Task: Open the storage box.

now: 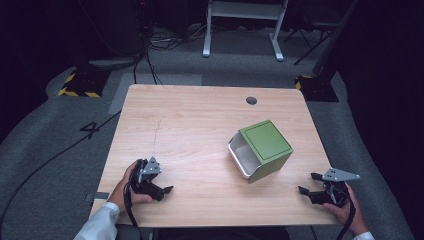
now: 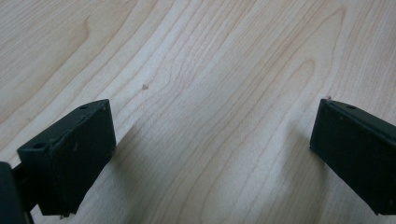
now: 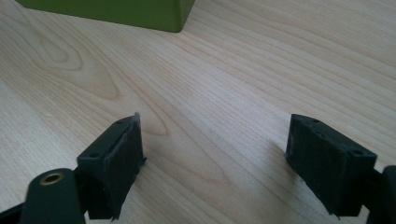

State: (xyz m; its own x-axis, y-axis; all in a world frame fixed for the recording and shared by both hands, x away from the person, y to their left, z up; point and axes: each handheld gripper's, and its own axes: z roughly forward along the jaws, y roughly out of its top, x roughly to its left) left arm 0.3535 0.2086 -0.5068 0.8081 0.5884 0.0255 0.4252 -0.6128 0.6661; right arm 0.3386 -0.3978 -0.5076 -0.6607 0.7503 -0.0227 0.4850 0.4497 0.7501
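1. While both hands rest low on the tabletop (image 1: 190, 120), nothing is being held, so this looks like a waiting pose.
2. The left gripper (image 1: 159, 186) sits near the 7 o'clock corner of the tabletop, with a hand wrapped around it. Its jaws stand wide apart, with bare wood between them in the left gripper view (image 2: 212, 140).
3. The right gripper (image 1: 311, 184) sits near the 5 o'clock corner. Its jaws are wide apart too, and empty, as its own view (image 3: 212, 154) shows.
4. The green box (image 1: 261, 150) lies on its side, a little to the 3 o'clock side of the middle. Its white inside faces toward 9 o'clock, and it looks empty.
5. The box is well apart from both grippers, but nearer the right one. Its green corner (image 3: 140, 14) peeks in at 12 o'clock in the right gripper view, so that gripper seems to point at it.
6. Most likely the box is the thing to be handled, perhaps stood back up. With jaws already wide, either gripper is ready to reach for a wall of it.
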